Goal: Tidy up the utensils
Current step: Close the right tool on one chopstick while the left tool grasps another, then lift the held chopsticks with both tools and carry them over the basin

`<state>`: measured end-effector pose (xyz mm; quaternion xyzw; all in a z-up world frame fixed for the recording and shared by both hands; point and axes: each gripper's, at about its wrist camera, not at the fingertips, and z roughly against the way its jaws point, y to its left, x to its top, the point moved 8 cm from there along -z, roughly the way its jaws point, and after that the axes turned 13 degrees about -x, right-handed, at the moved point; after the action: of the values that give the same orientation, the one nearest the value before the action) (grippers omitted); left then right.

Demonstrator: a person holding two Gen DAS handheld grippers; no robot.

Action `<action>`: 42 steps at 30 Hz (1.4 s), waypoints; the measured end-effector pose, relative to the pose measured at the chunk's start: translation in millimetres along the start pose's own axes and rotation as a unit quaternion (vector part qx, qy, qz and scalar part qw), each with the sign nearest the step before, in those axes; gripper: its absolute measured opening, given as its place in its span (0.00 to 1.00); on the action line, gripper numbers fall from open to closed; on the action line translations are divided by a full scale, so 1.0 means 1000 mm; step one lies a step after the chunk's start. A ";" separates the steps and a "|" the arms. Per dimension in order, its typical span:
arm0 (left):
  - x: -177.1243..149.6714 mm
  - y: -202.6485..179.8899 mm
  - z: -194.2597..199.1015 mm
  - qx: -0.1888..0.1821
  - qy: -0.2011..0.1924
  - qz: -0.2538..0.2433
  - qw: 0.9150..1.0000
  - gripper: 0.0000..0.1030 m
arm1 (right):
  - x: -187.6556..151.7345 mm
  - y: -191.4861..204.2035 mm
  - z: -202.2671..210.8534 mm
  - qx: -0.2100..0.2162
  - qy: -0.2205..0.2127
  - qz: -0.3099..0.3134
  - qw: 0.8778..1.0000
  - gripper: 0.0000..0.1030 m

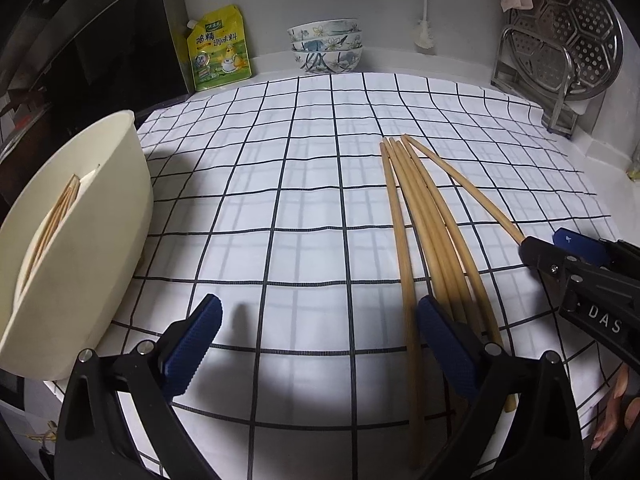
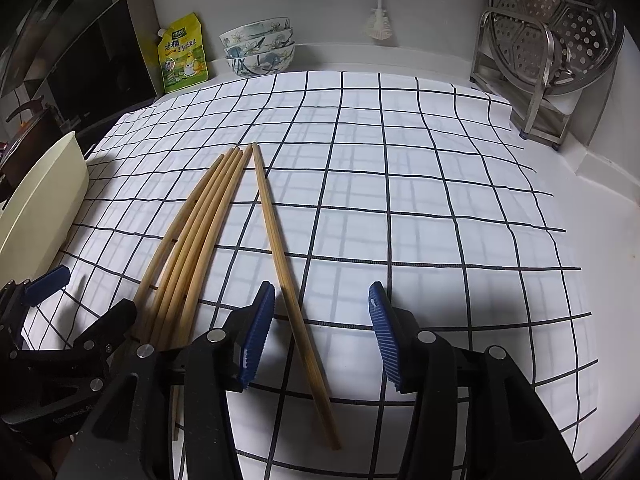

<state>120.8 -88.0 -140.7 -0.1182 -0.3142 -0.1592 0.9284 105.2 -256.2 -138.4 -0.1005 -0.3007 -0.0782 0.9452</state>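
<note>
Looking along the left gripper point(image 1: 320, 344), its jaws stood wide apart and held nothing, over the checked cloth point(image 1: 304, 168); five chopsticks point(image 1: 420, 216) lay fanned by its right finger, and more sat in the cream holder point(image 1: 92, 248) on the left

From the right wrist, the right gripper point(image 2: 322, 336) was likewise spread and empty, a single chopstick point(image 2: 280, 256) lying between its fingers, the other four point(image 2: 200, 232) just left
</note>
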 end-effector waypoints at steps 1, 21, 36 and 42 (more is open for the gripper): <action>0.000 0.002 0.000 -0.004 0.000 0.004 1.000 0.93 | 0.000 0.000 0.000 0.000 0.000 0.000 1.000 0.46; 0.006 0.011 -0.012 0.020 0.019 0.020 0.999 0.95 | -0.001 0.003 0.001 -0.004 -0.002 0.005 1.000 0.46; 0.023 -0.008 -0.023 -0.038 0.022 -0.002 0.999 0.37 | 0.013 0.031 -0.008 0.000 -0.003 0.062 0.998 0.34; 0.022 -0.018 -0.022 -0.075 0.030 0.003 0.997 0.07 | 0.013 0.026 -0.006 0.018 -0.004 0.037 0.999 0.06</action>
<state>142.2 -116.4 -141.7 -0.1834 -0.2732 -0.1831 0.9264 124.8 -234.1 -139.3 -0.0949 -0.3020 -0.0373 0.9478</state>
